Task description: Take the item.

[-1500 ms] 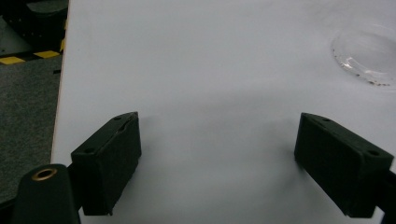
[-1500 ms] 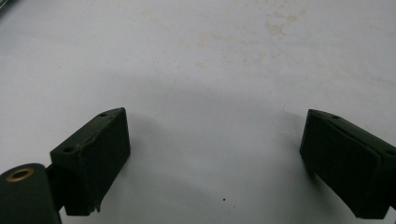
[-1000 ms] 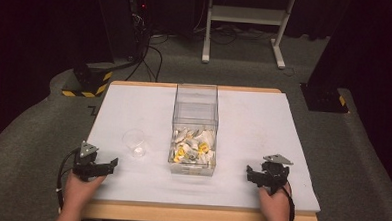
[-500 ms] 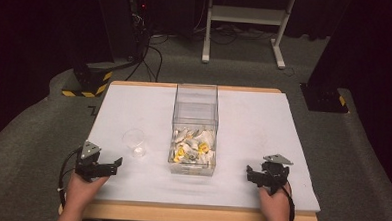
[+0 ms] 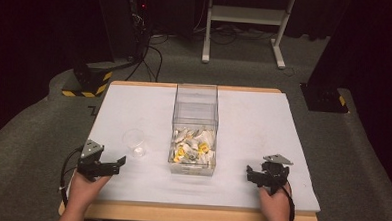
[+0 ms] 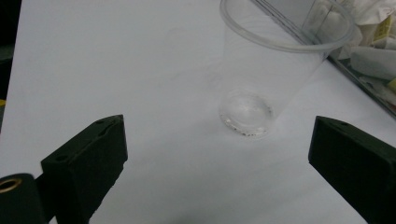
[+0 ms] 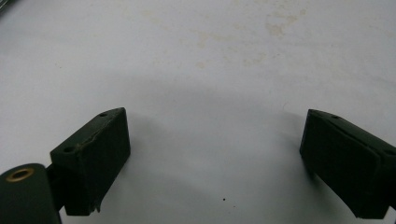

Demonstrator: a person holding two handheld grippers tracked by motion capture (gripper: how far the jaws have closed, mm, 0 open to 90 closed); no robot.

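Observation:
A clear plastic cup (image 5: 134, 142) stands upright and empty on the white table (image 5: 263, 128), left of a clear rectangular bin (image 5: 195, 125) holding white and yellow wrapped pieces (image 5: 191, 149). My left gripper (image 5: 115, 163) is open near the front left edge, pointing toward the cup (image 6: 271, 79), which stands just beyond its jaws. My right gripper (image 5: 251, 174) is open at the front right, held low over bare table (image 7: 210, 70) with nothing between its jaws.
The bin's near end (image 6: 373, 56) lies close to the right of the cup. Beyond the table's far edge stand a white frame (image 5: 245, 22), black stands and cables on grey carpet. Faint stains (image 7: 275, 28) mark the table surface.
The left gripper has moved slightly right and forward toward the cup. The right gripper has stayed in place.

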